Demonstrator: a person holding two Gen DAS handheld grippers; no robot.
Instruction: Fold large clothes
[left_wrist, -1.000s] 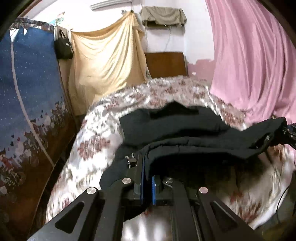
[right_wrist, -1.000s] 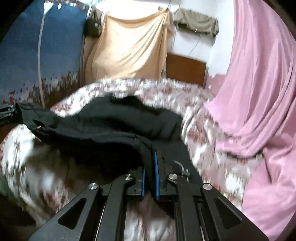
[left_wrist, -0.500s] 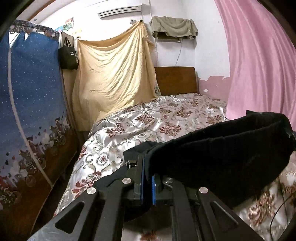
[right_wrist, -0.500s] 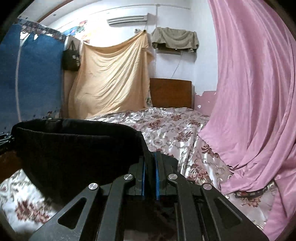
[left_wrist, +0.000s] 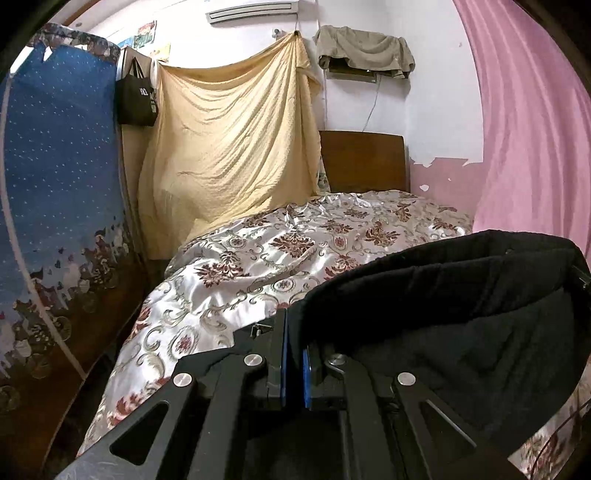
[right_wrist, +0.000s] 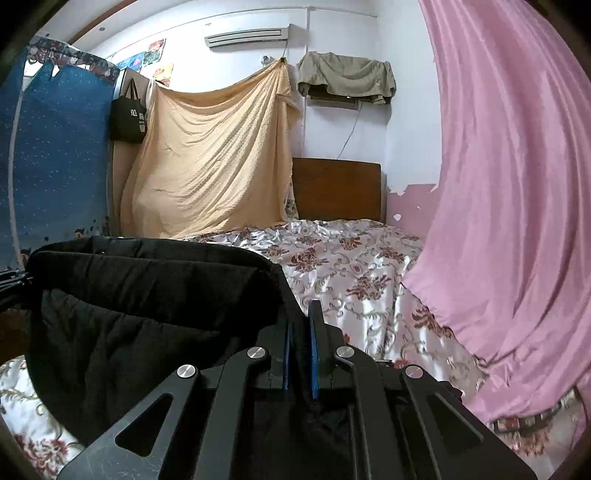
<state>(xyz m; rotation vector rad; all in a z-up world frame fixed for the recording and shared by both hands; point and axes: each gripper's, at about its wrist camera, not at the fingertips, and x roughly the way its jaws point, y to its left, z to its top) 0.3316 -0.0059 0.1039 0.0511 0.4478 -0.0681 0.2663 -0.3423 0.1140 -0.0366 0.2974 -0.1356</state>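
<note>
A large black garment (left_wrist: 461, 314) hangs stretched between my two grippers, lifted off the floral bed cover (left_wrist: 295, 251). My left gripper (left_wrist: 293, 325) is shut on one end of it, the cloth running off to the right. In the right wrist view my right gripper (right_wrist: 299, 325) is shut on the other end of the black garment (right_wrist: 147, 302), which runs off to the left and sags below. The left gripper shows at that view's far left edge (right_wrist: 11, 284), holding the cloth. The garment's lower part is hidden behind the gripper bodies.
The bed (right_wrist: 351, 266) with a wooden headboard (right_wrist: 336, 188) lies ahead. A pink curtain (right_wrist: 509, 184) hangs on the right, a yellow sheet (left_wrist: 229, 147) at the back, a blue panel (left_wrist: 55, 166) and a black bag (left_wrist: 135, 98) on the left.
Both grippers have lifted the black garment up off the bed and now hold it taut in the air. Both views have tilted up toward the far wall.
</note>
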